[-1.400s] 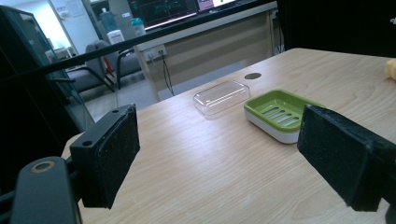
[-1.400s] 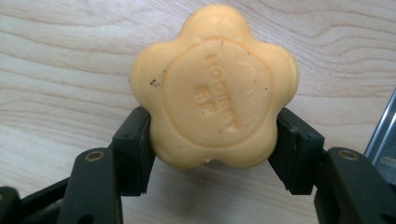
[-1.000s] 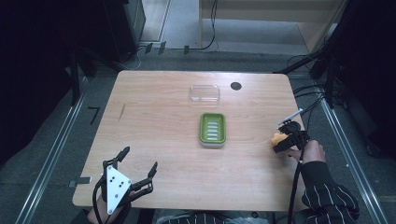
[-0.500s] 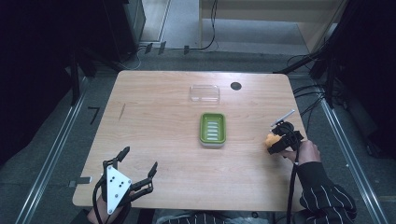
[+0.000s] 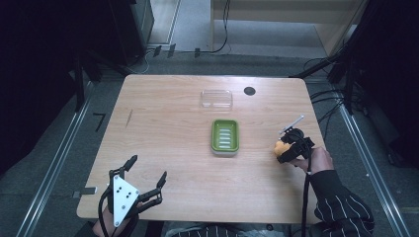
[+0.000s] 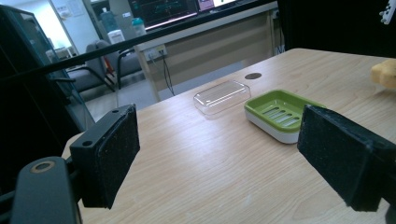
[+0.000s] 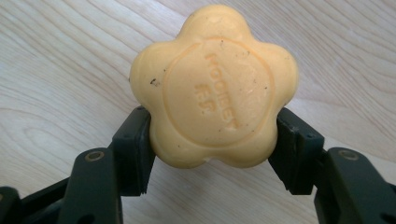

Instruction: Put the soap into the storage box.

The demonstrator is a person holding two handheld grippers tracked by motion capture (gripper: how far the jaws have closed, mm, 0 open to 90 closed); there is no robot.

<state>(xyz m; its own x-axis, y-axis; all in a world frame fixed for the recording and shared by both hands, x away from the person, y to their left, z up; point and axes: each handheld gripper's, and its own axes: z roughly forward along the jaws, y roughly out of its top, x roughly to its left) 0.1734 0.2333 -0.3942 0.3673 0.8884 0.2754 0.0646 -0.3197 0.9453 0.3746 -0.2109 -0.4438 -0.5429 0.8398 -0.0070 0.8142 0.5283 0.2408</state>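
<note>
Near edge: left hand-held gripper (image 5: 147, 180) spread wide, idle. Farther right: right hand-held gripper (image 5: 282, 150) pinching flower-shaped yellow soap (image 7: 215, 86) above the tabletop (image 5: 163, 123). Beyond, left of it: green soap dish (image 5: 225, 136), long axis running away; right hand nearer. Farthest: clear lid (image 5: 216, 98).

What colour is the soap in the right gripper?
Pale yellow-orange soap, flower-shaped, clearest in the right gripper view.

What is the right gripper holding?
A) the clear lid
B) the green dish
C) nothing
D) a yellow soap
D: in the right gripper view the jaws of the right gripper clamp both sides of the flower-shaped soap.
</note>
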